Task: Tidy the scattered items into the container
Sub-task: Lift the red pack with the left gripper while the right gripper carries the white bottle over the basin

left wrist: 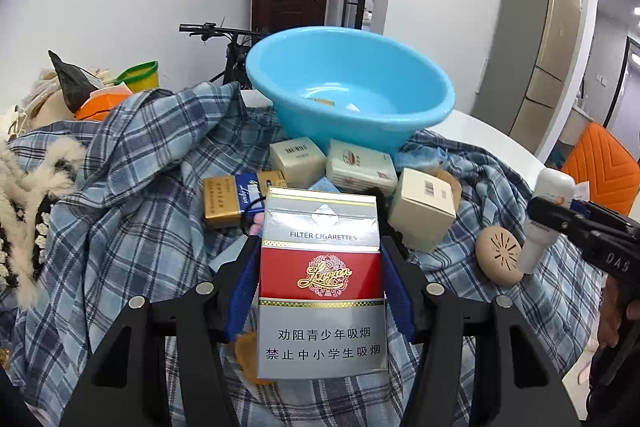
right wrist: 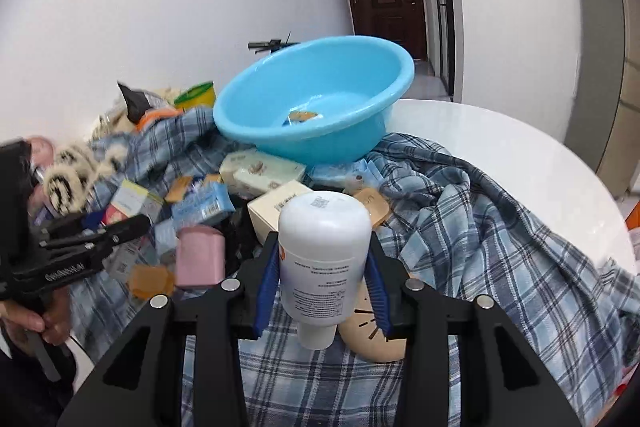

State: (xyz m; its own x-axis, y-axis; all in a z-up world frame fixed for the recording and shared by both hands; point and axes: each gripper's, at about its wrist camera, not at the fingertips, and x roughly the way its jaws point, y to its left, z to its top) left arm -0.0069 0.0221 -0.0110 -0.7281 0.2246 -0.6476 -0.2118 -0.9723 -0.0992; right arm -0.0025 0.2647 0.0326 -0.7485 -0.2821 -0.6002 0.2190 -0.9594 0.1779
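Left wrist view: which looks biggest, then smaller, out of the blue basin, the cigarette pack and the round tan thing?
1. Blue basin.
2. Cigarette pack, though closeness to the camera inflates it.
3. Round tan thing.

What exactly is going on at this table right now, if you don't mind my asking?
A person is tidying clutter into the blue basin with two handheld grippers. The left gripper is clamped on a cigarette pack, the right gripper on a white bottle, both held short of the basin. More boxes remain on the plaid cloth; the basin is nearly empty.
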